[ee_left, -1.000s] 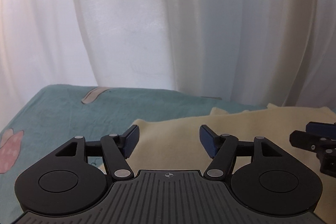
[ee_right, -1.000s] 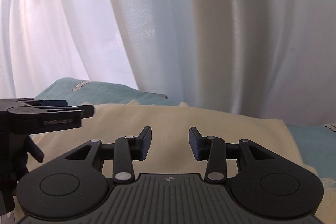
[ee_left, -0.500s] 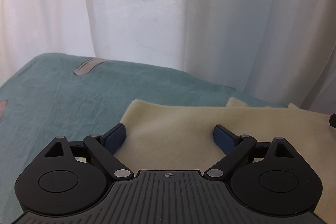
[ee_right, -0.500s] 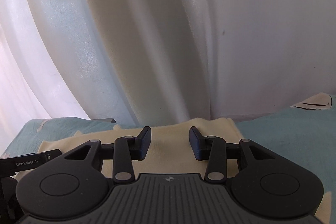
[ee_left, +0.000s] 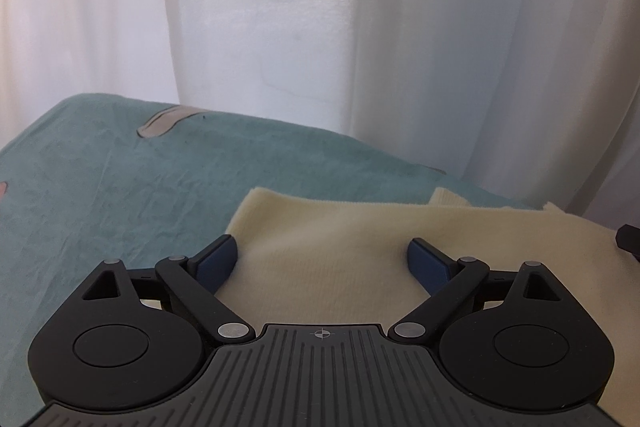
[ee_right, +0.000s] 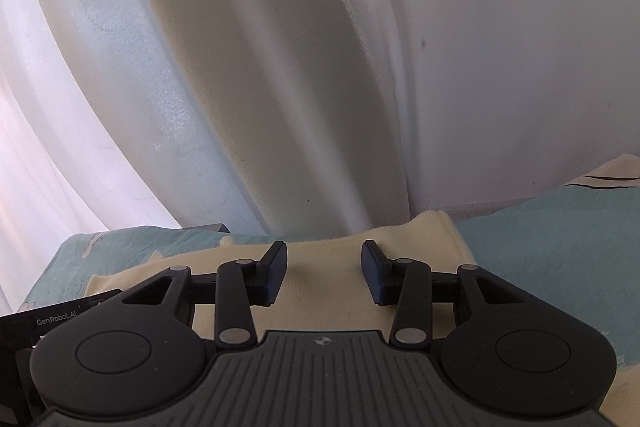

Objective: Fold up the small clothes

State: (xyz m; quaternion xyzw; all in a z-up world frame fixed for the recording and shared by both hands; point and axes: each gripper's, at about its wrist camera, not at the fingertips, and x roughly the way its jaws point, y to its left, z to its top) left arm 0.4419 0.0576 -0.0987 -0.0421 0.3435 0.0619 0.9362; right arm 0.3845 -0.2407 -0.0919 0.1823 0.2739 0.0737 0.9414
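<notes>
A cream knitted garment (ee_left: 344, 247) lies flat on a teal bedsheet (ee_left: 120, 187). My left gripper (ee_left: 322, 257) is open wide and empty, low over the garment's far left corner. My right gripper (ee_right: 324, 267) is open and empty over the garment's (ee_right: 320, 291) far right part, near its ribbed edge. The left gripper's body (ee_right: 52, 319) shows at the lower left of the right wrist view.
A white curtain (ee_left: 320, 47) hangs right behind the bed's far edge. The sheet (ee_right: 540, 227) has pale printed patches, one (ee_left: 168, 117) at the far left. The right gripper's tip (ee_left: 628, 239) shows at the right edge of the left wrist view.
My left gripper has opened wider and shifted left toward the garment's corner. My right gripper has swung right toward the garment's right edge, its jaws as open as before.
</notes>
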